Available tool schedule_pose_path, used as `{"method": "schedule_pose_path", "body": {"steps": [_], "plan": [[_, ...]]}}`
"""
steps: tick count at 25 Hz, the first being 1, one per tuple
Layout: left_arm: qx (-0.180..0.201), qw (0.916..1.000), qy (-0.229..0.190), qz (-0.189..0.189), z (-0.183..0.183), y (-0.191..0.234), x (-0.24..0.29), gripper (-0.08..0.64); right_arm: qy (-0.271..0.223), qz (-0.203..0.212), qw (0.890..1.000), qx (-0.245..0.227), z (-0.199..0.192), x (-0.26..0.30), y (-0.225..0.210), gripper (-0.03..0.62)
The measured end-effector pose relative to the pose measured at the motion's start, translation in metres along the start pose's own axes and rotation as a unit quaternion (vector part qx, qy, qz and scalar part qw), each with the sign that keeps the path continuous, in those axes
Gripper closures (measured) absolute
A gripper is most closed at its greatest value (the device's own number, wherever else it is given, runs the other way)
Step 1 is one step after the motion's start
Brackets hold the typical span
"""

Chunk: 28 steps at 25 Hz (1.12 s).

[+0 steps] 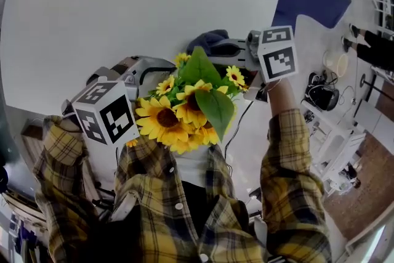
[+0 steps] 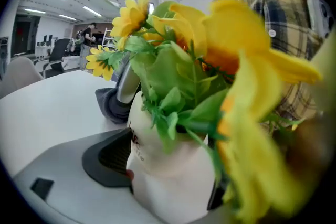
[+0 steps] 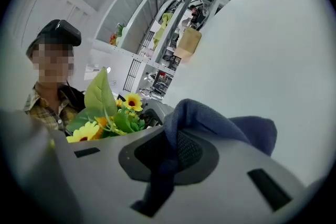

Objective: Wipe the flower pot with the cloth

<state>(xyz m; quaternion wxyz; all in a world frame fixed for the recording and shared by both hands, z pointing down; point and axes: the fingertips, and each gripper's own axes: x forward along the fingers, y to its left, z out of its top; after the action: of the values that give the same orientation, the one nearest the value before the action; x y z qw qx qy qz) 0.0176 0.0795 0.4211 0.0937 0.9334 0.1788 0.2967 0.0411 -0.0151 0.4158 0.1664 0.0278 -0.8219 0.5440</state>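
A white flower pot full of artificial sunflowers is lifted off the white table, close to my chest. My left gripper is shut on the pot, one dark pad on each side of it. In the head view the blooms hide the pot, and my left gripper reaches in from the left. My right gripper is shut on a dark blue cloth, which folds over its pad. The cloth hangs just behind the pot, close to its far side; whether it touches is hidden.
A blue chair stands past the table's right edge. Cables and small items lie on the floor at the right, where a person's legs show. Office chairs and shelving stand further off.
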Motion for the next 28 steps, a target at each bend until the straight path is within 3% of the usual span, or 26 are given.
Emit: {"method": "schedule_pose_path", "body": {"steps": [4,9,12,16,18,23,26,28], "plan": [[0.006,0.9999,0.009,-0.012,-0.005,0.006,-0.002,0.109,-0.015,-0.001,1.0,0.011,0.004,0.001,-0.007,0.575],[-0.028,0.9983,-0.016,0.049,-0.01,0.016,-0.011,0.109,-0.095,-0.036,0.995,0.021,0.006,-0.012,-0.012,0.575],[-0.044,0.9954,-0.026,0.08,-0.01,0.016,-0.018,0.109,-0.163,-0.082,0.983,0.024,0.007,-0.021,-0.009,0.575],[-0.079,0.9895,-0.037,0.115,-0.017,0.014,-0.03,0.109,-0.249,-0.133,0.958,0.04,0.001,-0.031,-0.008,0.575],[-0.106,0.9825,-0.047,0.146,-0.022,0.016,-0.038,0.11,-0.291,-0.155,0.943,0.048,-0.002,-0.037,-0.007,0.575],[-0.176,0.9518,-0.055,0.245,-0.045,0.004,-0.052,0.11,-0.373,-0.184,0.905,0.085,-0.017,-0.047,-0.004,0.575],[-0.2,0.9406,-0.044,0.271,-0.052,-0.018,-0.039,0.11,-0.409,-0.2,0.884,0.103,-0.028,-0.048,0.001,0.575],[-0.229,0.9253,-0.06,0.296,-0.047,-0.024,-0.032,0.11,-0.43,-0.213,0.87,0.113,-0.035,-0.047,0.004,0.575]]}}
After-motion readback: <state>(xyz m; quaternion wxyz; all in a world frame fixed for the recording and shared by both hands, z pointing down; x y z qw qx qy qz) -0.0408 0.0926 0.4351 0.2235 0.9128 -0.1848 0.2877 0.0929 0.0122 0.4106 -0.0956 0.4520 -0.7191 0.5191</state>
